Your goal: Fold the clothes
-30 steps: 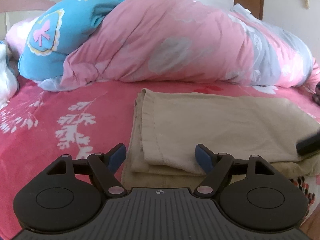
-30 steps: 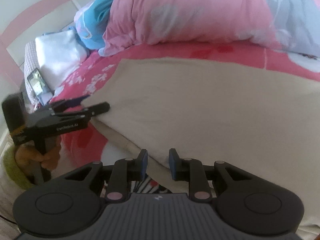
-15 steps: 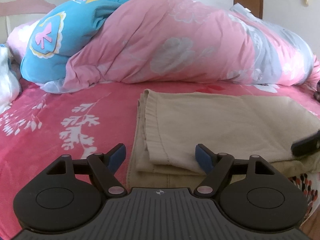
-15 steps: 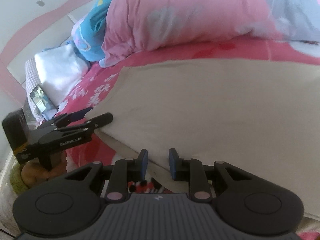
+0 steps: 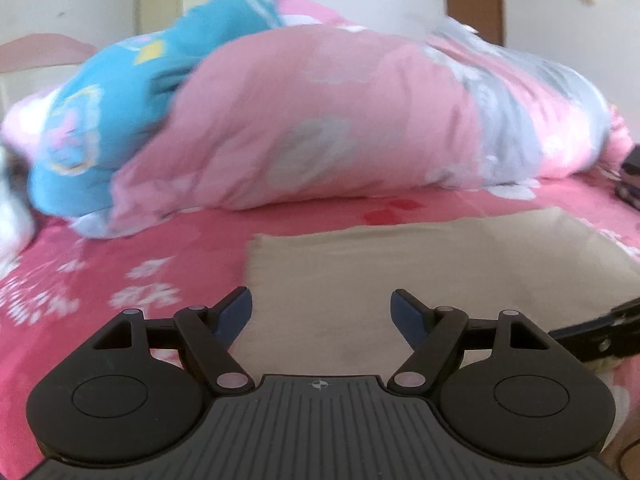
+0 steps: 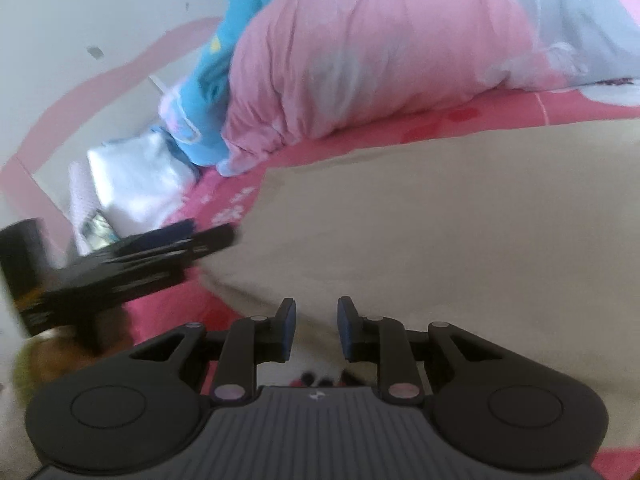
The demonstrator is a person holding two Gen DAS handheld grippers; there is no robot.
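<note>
A folded beige garment (image 5: pixel 440 272) lies flat on the pink flowered bed sheet (image 5: pixel 120 280). My left gripper (image 5: pixel 320 304) stands open and wide at the garment's near left corner, with nothing pinched. From the right wrist view that left gripper (image 6: pixel 180 248) is a blurred black bar, its tip at the beige garment's (image 6: pixel 440 220) left corner. My right gripper (image 6: pixel 316 308) hovers over the garment's near edge. Its jaws stand a narrow gap apart, and no cloth is pinched between the pads. One of the right gripper's fingers (image 5: pixel 592 328) shows at the right of the left wrist view.
A bunched pink and grey duvet (image 5: pixel 360 120) and a blue quilt (image 5: pixel 120 112) fill the far side of the bed. A white pillow (image 6: pixel 136 168) and a phone (image 6: pixel 96 228) lie at the left. A hand (image 6: pixel 60 352) holds the left gripper. Dark items (image 5: pixel 632 176) sit at the far right.
Both views have gone blurred with motion. The left gripper has shifted onto the garment's left corner. The right gripper has sunk and rolled over the near edge. Neither jaw gap has changed.
</note>
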